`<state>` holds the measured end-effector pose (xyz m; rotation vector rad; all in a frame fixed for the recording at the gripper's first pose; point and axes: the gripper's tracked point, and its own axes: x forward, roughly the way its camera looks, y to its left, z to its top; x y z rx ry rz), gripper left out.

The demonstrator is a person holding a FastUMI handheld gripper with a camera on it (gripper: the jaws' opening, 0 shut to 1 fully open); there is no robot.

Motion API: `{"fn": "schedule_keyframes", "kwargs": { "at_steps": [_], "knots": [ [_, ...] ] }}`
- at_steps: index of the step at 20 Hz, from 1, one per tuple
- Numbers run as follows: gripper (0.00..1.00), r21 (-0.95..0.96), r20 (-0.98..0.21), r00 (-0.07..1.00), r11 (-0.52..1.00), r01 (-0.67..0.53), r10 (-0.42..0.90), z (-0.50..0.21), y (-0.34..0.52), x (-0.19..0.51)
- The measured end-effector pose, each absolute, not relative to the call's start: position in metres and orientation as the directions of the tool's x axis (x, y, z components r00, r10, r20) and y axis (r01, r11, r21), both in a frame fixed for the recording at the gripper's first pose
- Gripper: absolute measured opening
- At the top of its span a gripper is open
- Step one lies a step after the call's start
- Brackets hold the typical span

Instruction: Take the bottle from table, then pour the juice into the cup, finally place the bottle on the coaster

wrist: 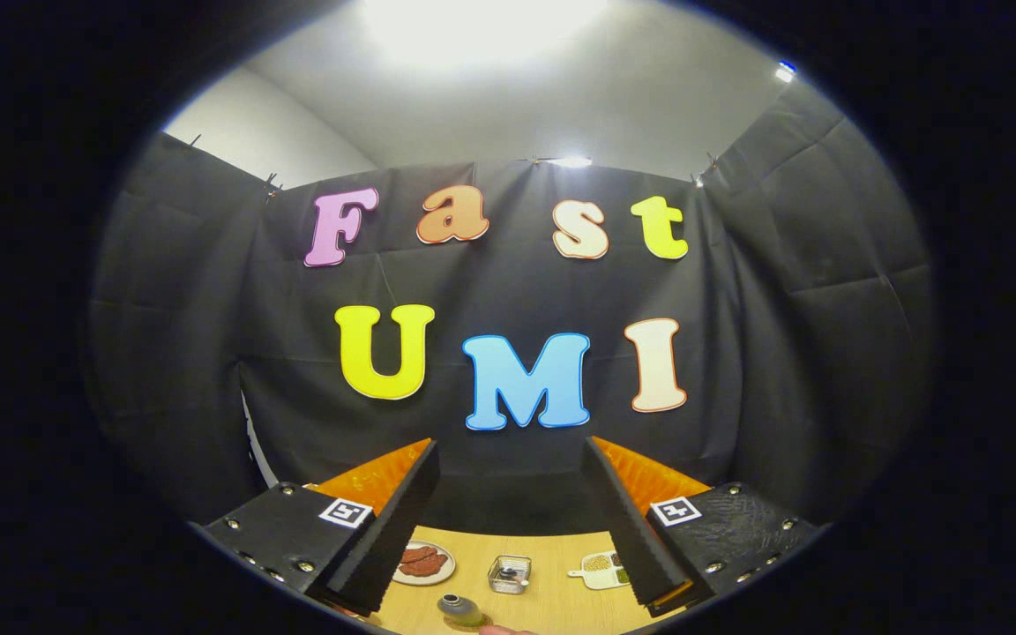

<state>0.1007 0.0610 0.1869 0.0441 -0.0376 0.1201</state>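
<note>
Held high above the table [561, 600], the gripper [512, 520] is seen with its two fingers spread wide apart and nothing clamped between them. Far below, at the near edge of the table, the bottle [460, 609] stands upright, seen from above with its dark round mouth showing; it is not held. Further in, toward the middle of the table, a small clear square cup [510, 573] is set. A round plate [422, 563] with reddish pieces lies toward the left edge, and a pale board [603, 570] with small heaps lies toward the right edge, partly hidden by a finger. A coaster cannot be picked out with certainty; something lies under the bottle, but it is too small to be named.

Two stages are fitted by this scene: the bottle waiting to be taken, or the bottle already set down after pouring. Whether juice is in the cup cannot be told.

Square black-and-white markers are fixed on both fingers; no brand or label can be read on the bottle or the other things.
</note>
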Motion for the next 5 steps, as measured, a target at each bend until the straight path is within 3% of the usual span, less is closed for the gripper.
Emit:
{"fn": "schedule_keyframes", "kwargs": {
  "at_steps": [5],
  "knots": [
    [0.99,0.059,0.025,0.995,0.993,-0.099,0.098,0.173,0.028,0.099]
  ]
}}
